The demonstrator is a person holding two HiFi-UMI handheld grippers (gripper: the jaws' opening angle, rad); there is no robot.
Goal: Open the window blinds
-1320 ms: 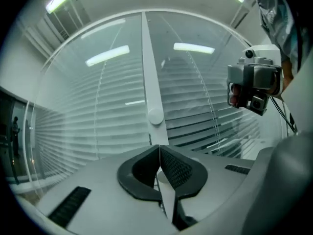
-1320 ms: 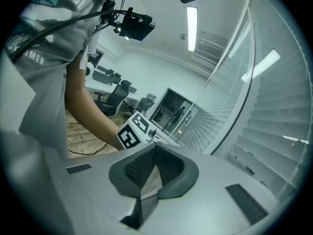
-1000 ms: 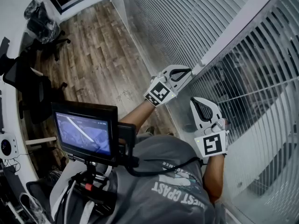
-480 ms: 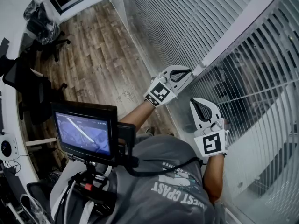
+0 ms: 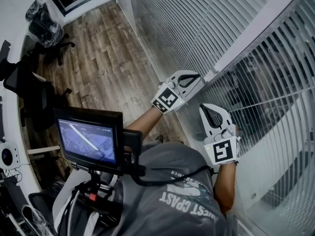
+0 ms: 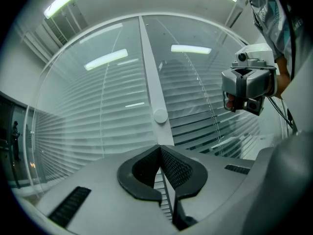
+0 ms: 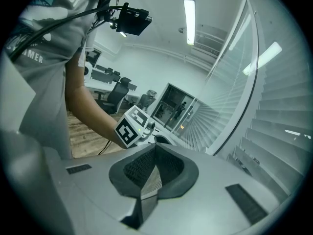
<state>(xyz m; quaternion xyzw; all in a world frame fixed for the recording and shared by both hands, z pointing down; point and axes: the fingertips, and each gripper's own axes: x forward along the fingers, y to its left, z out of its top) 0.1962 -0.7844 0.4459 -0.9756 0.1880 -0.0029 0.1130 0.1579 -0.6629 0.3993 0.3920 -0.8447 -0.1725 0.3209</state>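
Note:
White slatted blinds cover two window panes that meet at a white mullion (image 5: 246,33). The left pane's blinds (image 5: 182,23) lie nearly flat. The right pane's blinds (image 5: 266,82) are tilted, with dark gaps between the slats. My left gripper (image 5: 201,76) is shut, its tips right at the mullion's lower part. In the left gripper view the left gripper (image 6: 159,150) shows nothing between its pads and points at a round knob (image 6: 160,115) on the mullion. My right gripper (image 5: 203,107) is also shut and empty, held close to the right blinds; its own view shows the right gripper (image 7: 155,146) with jaws meeting.
A monitor rig (image 5: 88,139) hangs on the person's chest. Wooden floor (image 5: 98,68) stretches to the left, with black office chairs (image 5: 34,97) beside a white desk edge (image 5: 12,146). Thin lift cords run down the blinds.
Hardly anything differs: the left gripper has dropped a trifle along the mullion, and the right gripper stays put.

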